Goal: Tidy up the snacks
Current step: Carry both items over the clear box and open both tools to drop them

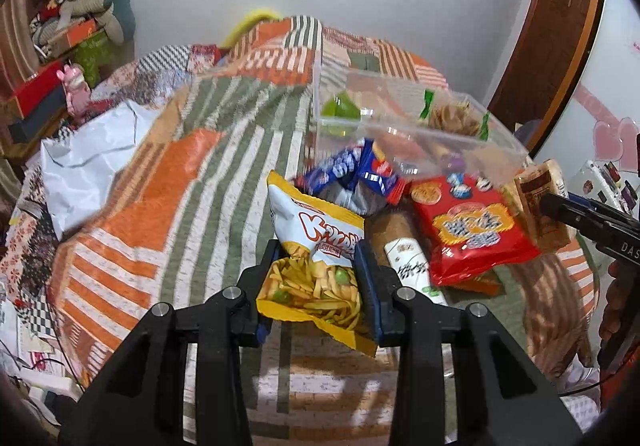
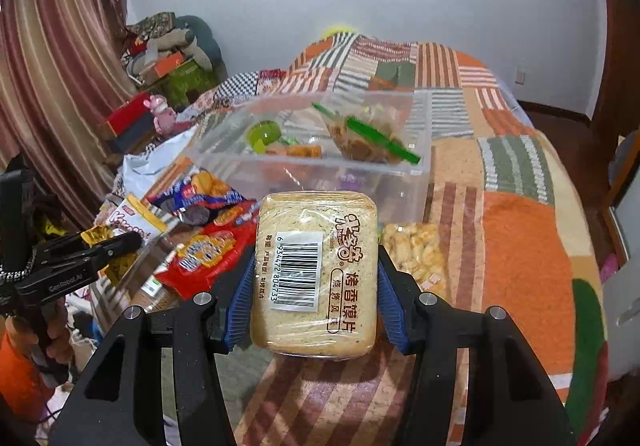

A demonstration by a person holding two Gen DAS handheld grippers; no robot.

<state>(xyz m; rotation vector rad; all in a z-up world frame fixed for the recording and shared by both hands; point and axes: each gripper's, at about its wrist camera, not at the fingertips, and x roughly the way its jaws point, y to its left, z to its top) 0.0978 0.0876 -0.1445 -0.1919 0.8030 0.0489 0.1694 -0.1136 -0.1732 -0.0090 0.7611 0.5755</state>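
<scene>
Black tools (image 1: 316,286) (image 2: 316,298), blue ribbed pads, silver screws.

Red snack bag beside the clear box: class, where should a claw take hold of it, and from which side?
Grip the red snack bag at its near crimped edge, coming from the viewer's side. That flat seam lifts off the blanket and is free, while blue packets and the clear box crowd its far end.

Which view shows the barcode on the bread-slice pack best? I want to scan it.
The right wrist view: the bread-slice pack sits between the right gripper's jaws, barcode label facing the camera. The left wrist view shows it only at the edge, barcode unseen.
</scene>
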